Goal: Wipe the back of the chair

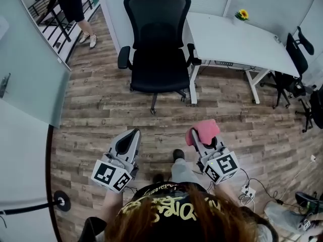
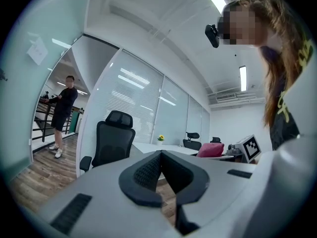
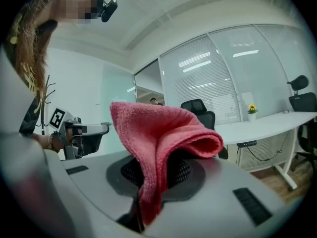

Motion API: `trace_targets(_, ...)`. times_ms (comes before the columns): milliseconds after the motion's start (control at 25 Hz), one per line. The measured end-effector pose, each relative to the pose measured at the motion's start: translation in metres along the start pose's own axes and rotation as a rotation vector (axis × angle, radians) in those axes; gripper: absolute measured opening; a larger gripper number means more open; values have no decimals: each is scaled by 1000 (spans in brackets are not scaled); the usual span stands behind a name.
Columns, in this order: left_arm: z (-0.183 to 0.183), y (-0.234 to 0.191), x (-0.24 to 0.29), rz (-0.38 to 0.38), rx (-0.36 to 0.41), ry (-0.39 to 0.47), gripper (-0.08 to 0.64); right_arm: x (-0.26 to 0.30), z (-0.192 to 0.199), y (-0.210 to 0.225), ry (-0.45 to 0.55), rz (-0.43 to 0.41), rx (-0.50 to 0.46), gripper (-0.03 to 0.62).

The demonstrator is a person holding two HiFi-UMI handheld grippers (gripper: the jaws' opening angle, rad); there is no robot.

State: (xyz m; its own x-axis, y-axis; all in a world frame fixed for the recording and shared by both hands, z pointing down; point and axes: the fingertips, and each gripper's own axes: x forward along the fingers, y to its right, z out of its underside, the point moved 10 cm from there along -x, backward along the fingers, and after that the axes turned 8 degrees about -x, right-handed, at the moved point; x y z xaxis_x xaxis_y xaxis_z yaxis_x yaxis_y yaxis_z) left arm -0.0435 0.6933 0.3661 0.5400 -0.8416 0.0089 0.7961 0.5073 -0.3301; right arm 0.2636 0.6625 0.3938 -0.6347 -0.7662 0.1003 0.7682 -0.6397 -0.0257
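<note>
— So, the left gripper (image 1: 133, 135)?
— Jaws pressed together on nothing. Ahead, well apart from both grippers, the black chair (image 1: 157, 59) stands upright beside the white desk (image 1: 237, 40), seat facing us; the backrest's rear side is hidden.
— And the right gripper (image 1: 198, 137)?
— Clamped on a pink cloth (image 1: 206, 129) that drapes over its tips.

The headrest of the chair (image 1: 156, 34) is cut off by the head view's top edge, as is a bystander (image 1: 74, 6) above the waist, and the jaw tips of the right gripper (image 3: 151, 175) are covered by the pink cloth (image 3: 163, 128).
</note>
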Motion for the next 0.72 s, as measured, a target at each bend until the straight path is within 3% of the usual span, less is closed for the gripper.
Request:
trace_targets(520, -31, -7, 139, -54, 48, 83, -8, 77, -20, 136, 34, -98, -66, 64)
trace_targets(720, -24, -4, 173, -101, 33, 92, -8, 92, -12, 173, 29, -155, -44, 64)
